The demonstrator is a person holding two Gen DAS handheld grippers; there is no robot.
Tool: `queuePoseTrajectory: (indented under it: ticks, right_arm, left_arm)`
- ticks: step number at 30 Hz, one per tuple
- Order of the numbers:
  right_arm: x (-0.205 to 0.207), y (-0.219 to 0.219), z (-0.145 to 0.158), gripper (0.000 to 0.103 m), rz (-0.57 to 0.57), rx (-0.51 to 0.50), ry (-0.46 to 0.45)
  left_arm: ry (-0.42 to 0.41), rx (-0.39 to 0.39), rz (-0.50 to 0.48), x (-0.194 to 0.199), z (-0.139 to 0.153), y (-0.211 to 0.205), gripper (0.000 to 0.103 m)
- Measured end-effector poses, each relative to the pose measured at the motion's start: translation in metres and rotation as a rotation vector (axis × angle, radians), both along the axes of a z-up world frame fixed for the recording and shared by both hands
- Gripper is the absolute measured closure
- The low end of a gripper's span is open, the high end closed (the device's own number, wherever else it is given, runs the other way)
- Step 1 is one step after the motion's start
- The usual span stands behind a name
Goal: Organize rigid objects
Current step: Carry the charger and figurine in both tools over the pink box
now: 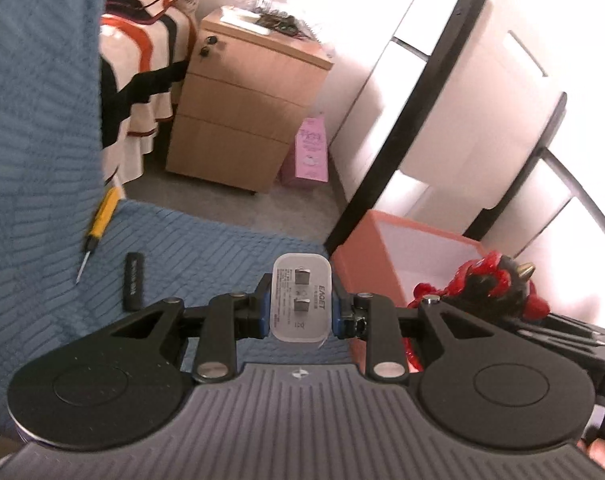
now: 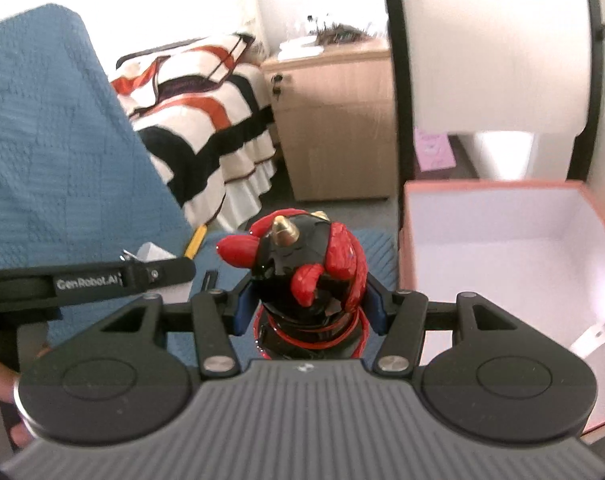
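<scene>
Where blue quilt (image 1: 222,240) ends, box (image 2: 502,240) beside

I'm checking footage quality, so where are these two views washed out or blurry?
Left wrist view: the white shelving at right is blown out, and the wooden cabinet is soft; the white charger is sharp. Right wrist view: the wall at upper left is glared white, and the red and black figurine is slightly soft.

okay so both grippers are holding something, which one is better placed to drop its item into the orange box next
Right, probably. The right gripper, holding the red and black figurine, has the orange box open right beside it. The left gripper, holding the white charger, sits farther away.
</scene>
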State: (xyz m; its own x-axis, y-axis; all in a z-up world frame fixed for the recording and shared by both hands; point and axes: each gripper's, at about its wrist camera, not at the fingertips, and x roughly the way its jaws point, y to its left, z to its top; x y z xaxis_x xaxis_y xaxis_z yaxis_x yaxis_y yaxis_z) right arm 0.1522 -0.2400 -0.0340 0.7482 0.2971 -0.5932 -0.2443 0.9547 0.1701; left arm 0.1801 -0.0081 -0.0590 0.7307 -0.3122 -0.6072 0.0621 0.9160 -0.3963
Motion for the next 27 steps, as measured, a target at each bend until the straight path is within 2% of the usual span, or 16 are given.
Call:
queuePoseTrajectory:
  ticks: [8,13,22,27]
  right_arm:
    - [0.0,-0.037,0.031,0.046,-0.043,0.006,-0.053]
    - [0.002,-0.06,0.036,0.046,-0.088,-0.017,-0.067]
    - [0.006,-0.106,0.015,0.046,-0.16,-0.016,-0.003]
    - [0.006,-0.13,-0.01,0.046,-0.195,-0.014,0.066]
  left_arm:
    - [-0.059,-0.006,-0.065,0.014,0.04,-0.045,0.071]
    - [-0.057,-0.016,-0.118,0.025,0.049,-0.082,0.071]
    - [0.003,-0.001,-0.201,0.048,0.031,-0.139,0.071]
    - [0.075,-0.005,-0.25,0.06,0.003,-0.167,0.071]
